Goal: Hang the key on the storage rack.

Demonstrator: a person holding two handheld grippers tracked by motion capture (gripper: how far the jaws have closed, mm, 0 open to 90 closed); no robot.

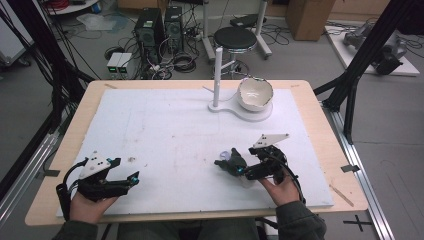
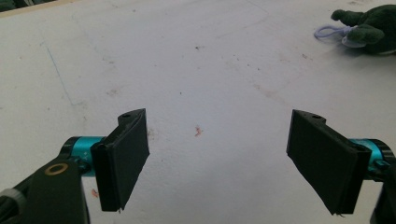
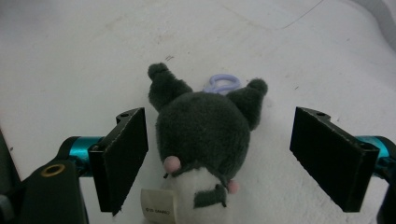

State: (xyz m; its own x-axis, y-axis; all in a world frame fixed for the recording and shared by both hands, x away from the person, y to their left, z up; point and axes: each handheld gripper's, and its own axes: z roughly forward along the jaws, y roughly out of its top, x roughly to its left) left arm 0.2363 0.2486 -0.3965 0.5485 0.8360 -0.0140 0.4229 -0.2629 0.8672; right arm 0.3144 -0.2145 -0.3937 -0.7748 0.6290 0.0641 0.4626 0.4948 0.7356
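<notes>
A dark grey and white plush toy (image 1: 230, 162) with a lilac loop (image 3: 222, 84) lies on the white board (image 1: 175, 125) at the front right. My right gripper (image 1: 238, 170) reaches over it from the near side. In the right gripper view its jaws stand on either side of the plush toy (image 3: 201, 135); the left pad is close to the fur, the right pad well clear. My left gripper (image 1: 126, 169) rests at the front left, open, with bare board between its jaws (image 2: 219, 119). From there the plush toy (image 2: 373, 28) lies far off at the upper right.
A white bowl (image 1: 255, 93) sits on a white base (image 1: 240, 111) with an upright post (image 1: 218, 75) at the back of the board. The wooden table's edge (image 1: 320, 115) runs close on the right. A stool and computers stand on the floor behind.
</notes>
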